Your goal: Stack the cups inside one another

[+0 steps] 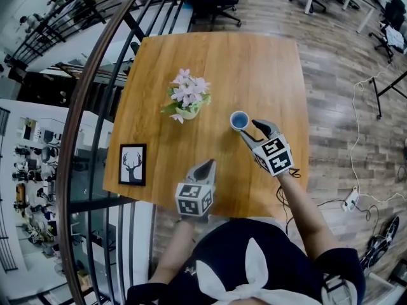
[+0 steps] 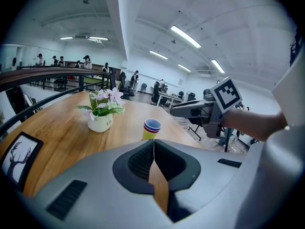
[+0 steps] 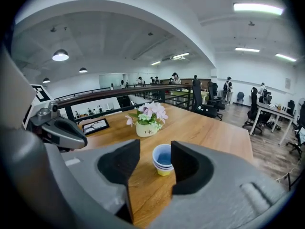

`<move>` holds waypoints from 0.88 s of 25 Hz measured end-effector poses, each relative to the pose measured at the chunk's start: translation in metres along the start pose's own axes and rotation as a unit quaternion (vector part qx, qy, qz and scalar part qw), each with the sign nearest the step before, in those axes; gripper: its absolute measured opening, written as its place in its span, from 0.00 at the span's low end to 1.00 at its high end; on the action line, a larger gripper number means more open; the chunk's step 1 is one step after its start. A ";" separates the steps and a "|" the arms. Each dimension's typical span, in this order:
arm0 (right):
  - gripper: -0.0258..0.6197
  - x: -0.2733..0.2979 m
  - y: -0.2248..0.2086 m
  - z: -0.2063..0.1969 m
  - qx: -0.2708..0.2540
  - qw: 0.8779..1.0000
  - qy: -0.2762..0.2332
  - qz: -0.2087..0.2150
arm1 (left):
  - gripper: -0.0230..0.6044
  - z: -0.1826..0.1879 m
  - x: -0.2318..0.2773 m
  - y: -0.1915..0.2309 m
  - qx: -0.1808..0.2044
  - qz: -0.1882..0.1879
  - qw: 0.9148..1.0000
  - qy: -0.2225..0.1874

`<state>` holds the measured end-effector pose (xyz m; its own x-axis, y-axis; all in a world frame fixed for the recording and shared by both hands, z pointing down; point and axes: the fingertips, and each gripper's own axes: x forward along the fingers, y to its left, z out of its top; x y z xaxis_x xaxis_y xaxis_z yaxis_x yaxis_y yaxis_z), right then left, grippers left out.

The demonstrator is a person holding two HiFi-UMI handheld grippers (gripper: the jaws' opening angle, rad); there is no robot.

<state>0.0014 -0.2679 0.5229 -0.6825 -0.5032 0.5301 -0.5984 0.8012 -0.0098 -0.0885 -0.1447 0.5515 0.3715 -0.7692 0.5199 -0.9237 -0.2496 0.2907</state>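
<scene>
Cup stack [image 3: 163,160] blue inside, yellow base; flowers [image 1: 188,93] pale pink; framed picture [image 1: 133,164] black deer on white

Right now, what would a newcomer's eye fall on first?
The nested stack of cups, blue on top and yellow at the bottom, stands right of centre on the wooden table, just ahead of the right gripper, whose jaws stand apart. The white pot of pink flowers sits mid-table, a black-framed deer picture near the left edge.

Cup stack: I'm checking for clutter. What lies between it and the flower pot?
Only bare tabletop between cup stack and flower pot, per head view.
</scene>
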 end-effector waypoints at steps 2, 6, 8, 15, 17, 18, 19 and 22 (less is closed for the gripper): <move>0.32 -0.014 0.010 0.007 -0.004 1.000 -0.024 0.000 | 0.07 0.003 -0.004 -0.004 0.003 -0.004 1.000 -0.006; 0.23 -0.040 0.025 0.011 -0.012 0.999 -0.047 -0.010 | 0.07 0.007 -0.013 -0.014 0.012 -0.014 1.000 -0.014; 0.19 -0.049 0.031 0.008 -0.010 0.999 -0.050 -0.017 | 0.07 0.008 -0.018 -0.018 0.016 -0.019 1.000 -0.018; 0.05 -0.072 0.049 -0.006 0.012 0.998 -0.056 -0.036 | 0.07 0.007 -0.035 -0.029 0.027 -0.030 0.999 -0.027; 0.04 -0.078 0.059 -0.010 0.015 0.998 -0.057 -0.035 | 0.07 0.005 -0.041 -0.033 0.030 -0.033 0.999 -0.027; 0.04 -0.080 0.064 -0.011 0.014 0.998 -0.057 -0.033 | 0.07 0.004 -0.044 -0.035 0.032 -0.035 0.999 -0.027; 0.04 -0.083 0.069 -0.013 0.012 0.998 -0.057 -0.030 | 0.07 0.003 -0.046 -0.036 0.034 -0.037 0.998 -0.028; 0.04 -0.087 0.084 -0.019 0.009 0.998 -0.058 -0.022 | 0.07 0.000 -0.051 -0.041 0.039 -0.042 0.998 -0.029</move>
<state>0.0187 -0.1508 0.4919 -0.6989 -0.5723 0.4291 -0.6350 0.7725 -0.0038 -0.0700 -0.0955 0.5129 0.4438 -0.7758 0.4485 -0.8949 -0.3577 0.2666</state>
